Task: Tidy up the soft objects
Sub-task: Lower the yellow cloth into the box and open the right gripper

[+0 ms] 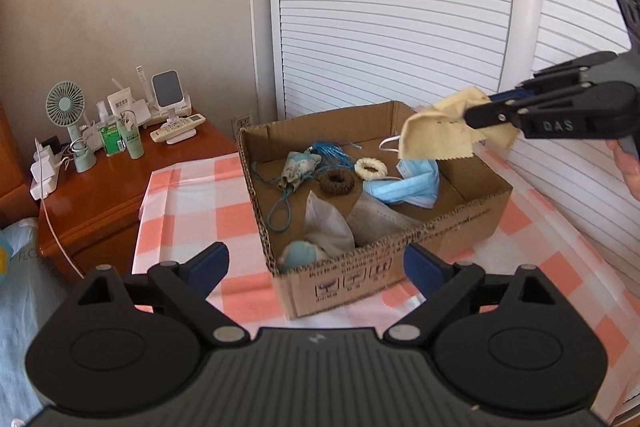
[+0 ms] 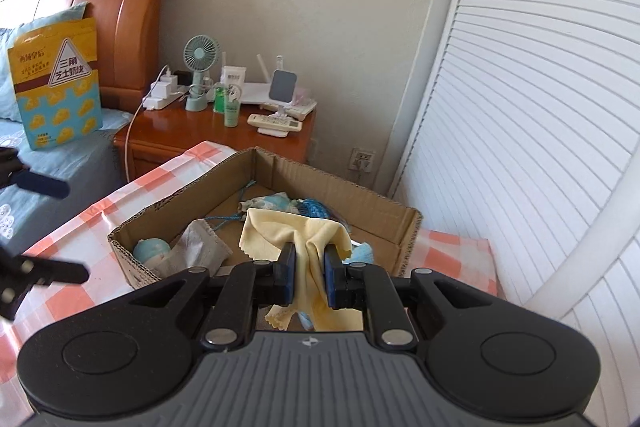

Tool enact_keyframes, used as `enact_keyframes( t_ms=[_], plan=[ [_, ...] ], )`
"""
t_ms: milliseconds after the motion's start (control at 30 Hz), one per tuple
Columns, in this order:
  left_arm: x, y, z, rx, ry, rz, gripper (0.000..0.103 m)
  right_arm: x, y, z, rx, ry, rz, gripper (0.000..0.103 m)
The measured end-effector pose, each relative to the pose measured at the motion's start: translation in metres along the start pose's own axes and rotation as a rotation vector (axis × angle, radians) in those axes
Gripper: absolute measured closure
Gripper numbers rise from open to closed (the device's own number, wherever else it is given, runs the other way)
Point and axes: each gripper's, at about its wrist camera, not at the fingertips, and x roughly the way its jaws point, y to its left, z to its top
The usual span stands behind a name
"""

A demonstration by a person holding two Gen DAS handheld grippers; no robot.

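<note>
Holding: the right gripper [image 2: 310, 273] has its jaws clamped on a yellow cloth [image 2: 304, 231], pinched at a bunched middle part.
Cloth position: in the air above the right, far part of the cardboard box [image 1: 384, 267], not touching the things inside.
Cloth lie: seen from the left wrist view, the yellow cloth [image 1: 436, 135] droops to the left of the jaw tips; one flat flap with a zigzag edge hangs downward, and a smaller fold trails behind the jaws. Its long run goes roughly across, from the flap toward the gripper body.
Left gripper [image 1: 316, 267]: jaws wide apart with nothing between them, held near the box's front corner, pointing down toward the box.
Box contents: a blue face mask [image 1: 416, 183], a brown hair tie [image 1: 337, 182], a white hair tie [image 1: 371, 169], a grey-white pouch [image 1: 326, 227], a blue tassel cord [image 1: 320, 151], a small blue-and-white soft toy [image 1: 300, 255].
Surface: a checked orange and white cloth [image 1: 192, 195] under the box.
Background: a wooden nightstand [image 1: 104, 179] with a small fan [image 1: 66, 107].
</note>
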Motion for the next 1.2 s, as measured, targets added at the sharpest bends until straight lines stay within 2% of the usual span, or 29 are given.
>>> enact_keyframes(
  t_ms=[167,433,467,500,533,600,633,800,867,1033,1200],
  plan=[
    [-0.012,-0.005,-0.021,-0.004,0.017,0.027,0.009,0.021,0.013,0.016,-0.023,0.012,0.038,0.086],
    [-0.019,-0.002,-0.027,-0.04,0.02,0.037,0.009,0.072,0.031,0.047,-0.015,0.023,0.067,0.084],
    [-0.019,-0.002,-0.028,-0.043,0.019,0.038,0.009,0.078,0.032,0.049,-0.003,0.024,0.065,0.081],
    [-0.019,-0.001,-0.029,-0.045,0.019,0.037,0.009,0.084,0.033,0.049,0.007,0.036,0.064,0.071],
    [-0.019,-0.001,-0.03,-0.048,0.02,0.034,0.009,0.089,0.033,0.049,0.014,0.057,0.062,0.052],
    [-0.019,0.0,-0.031,-0.054,0.028,0.038,0.009,0.09,0.034,0.043,0.027,0.061,0.036,0.029],
    [-0.019,0.0,-0.032,-0.052,0.029,0.038,0.009,0.089,0.033,0.04,0.037,0.058,0.027,0.021],
    [-0.02,-0.002,-0.036,-0.055,0.045,0.049,0.009,0.069,0.027,0.024,0.106,0.068,0.031,0.017],
    [-0.022,-0.003,-0.038,-0.056,0.045,0.053,0.009,0.056,0.027,0.018,0.106,0.06,0.017,0.016],
    [-0.027,-0.006,-0.04,-0.052,0.048,0.068,0.009,0.021,0.032,0.002,0.116,0.023,-0.014,0.006],
    [-0.033,-0.012,-0.043,-0.033,0.055,0.093,0.008,-0.007,0.043,-0.02,0.121,0.006,-0.047,0.003]
  ],
)
